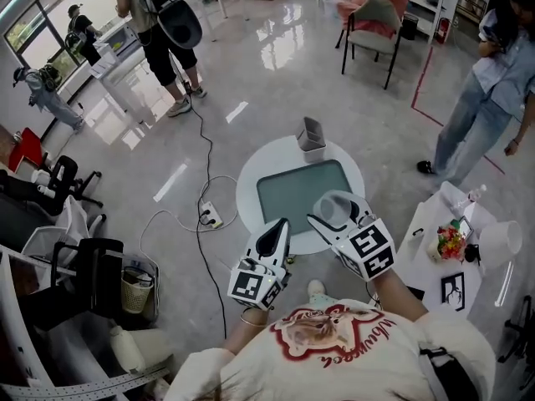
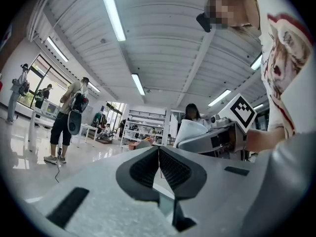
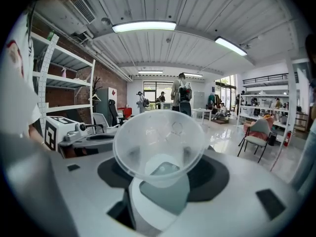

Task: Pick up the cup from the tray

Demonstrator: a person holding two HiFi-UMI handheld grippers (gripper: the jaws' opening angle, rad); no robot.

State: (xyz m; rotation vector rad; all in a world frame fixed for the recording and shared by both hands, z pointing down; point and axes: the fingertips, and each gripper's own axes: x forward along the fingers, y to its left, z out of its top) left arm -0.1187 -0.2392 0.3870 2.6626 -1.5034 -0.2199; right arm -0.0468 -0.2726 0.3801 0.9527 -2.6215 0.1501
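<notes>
A clear plastic cup (image 1: pixel 333 208) is held in my right gripper (image 1: pixel 341 217), lifted above the near right corner of the grey-green tray (image 1: pixel 292 192) on the round white table (image 1: pixel 249 182). In the right gripper view the cup (image 3: pixel 159 144) fills the middle, mouth toward the camera, with the right gripper (image 3: pixel 159 184) shut on its base. My left gripper (image 1: pixel 273 237) hovers at the table's near edge, shut and empty. In the left gripper view its pads (image 2: pixel 159 167) meet, and the cup (image 2: pixel 190 131) shows to the right.
A grey slotted holder (image 1: pixel 311 137) stands at the tray's far edge. A small white side table (image 1: pixel 451 257) with clutter is at the right. A power strip (image 1: pixel 209 216) and cables lie on the floor at left. People stand far left and right; a chair (image 1: pixel 372 23) is far.
</notes>
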